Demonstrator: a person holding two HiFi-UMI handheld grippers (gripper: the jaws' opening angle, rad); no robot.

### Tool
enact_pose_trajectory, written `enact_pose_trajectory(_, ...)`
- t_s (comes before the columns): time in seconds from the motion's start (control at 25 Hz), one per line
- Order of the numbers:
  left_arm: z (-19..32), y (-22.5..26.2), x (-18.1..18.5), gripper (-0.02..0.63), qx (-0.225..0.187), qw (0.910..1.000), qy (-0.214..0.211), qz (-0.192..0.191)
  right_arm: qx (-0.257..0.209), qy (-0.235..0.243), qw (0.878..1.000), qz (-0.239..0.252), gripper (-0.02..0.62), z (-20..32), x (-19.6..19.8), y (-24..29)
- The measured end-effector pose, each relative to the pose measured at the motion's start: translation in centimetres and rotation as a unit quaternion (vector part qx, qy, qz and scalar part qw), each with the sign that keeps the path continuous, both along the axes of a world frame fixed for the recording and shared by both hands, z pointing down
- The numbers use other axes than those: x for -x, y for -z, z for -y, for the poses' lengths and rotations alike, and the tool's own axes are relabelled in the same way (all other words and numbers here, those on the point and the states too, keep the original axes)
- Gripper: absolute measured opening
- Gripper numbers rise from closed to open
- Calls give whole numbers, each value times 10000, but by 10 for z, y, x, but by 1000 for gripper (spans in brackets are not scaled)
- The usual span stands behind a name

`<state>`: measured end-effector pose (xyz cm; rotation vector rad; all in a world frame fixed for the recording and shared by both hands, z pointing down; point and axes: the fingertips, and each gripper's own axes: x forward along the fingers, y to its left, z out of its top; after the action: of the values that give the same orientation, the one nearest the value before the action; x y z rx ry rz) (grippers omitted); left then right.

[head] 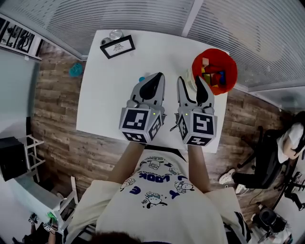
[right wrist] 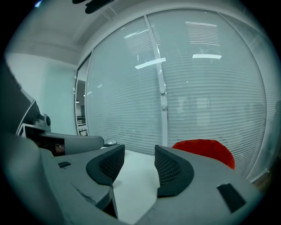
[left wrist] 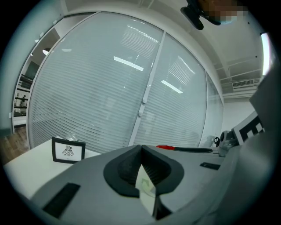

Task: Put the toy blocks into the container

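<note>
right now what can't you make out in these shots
Blue item: head view, mostly hidden behind the left tongs; whether it is a block is unclear.
Blocks in the red container: too small to count in the head view; right gripper view shows only its outer wall.
Print on the framed card: too small in head and left gripper views.

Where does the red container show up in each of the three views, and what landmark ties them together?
Head view: the red container is at the upper right, on the far right corner of the white table.
Left gripper view: only a thin red sliver, just right of the jaw tips.
Right gripper view: lower right, beyond the right-hand jaw.
Shared landmark: the slatted blinds behind the table.
</note>
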<state>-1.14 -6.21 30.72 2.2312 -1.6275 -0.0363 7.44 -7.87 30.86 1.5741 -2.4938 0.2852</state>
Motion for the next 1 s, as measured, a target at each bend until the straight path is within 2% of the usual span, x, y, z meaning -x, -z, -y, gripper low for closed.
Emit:
enact_pose_trajectory(0.44, -12, -6, 62, 31, 57, 9977, 672, 9, 90, 682, 9976, -6, 216, -4, 63, -9)
enact_pose_trajectory(1.0, -18, -23, 101, 31, 286, 9935, 1099, -18, 408, 1260, 9910, -219, 216, -9, 114, -35)
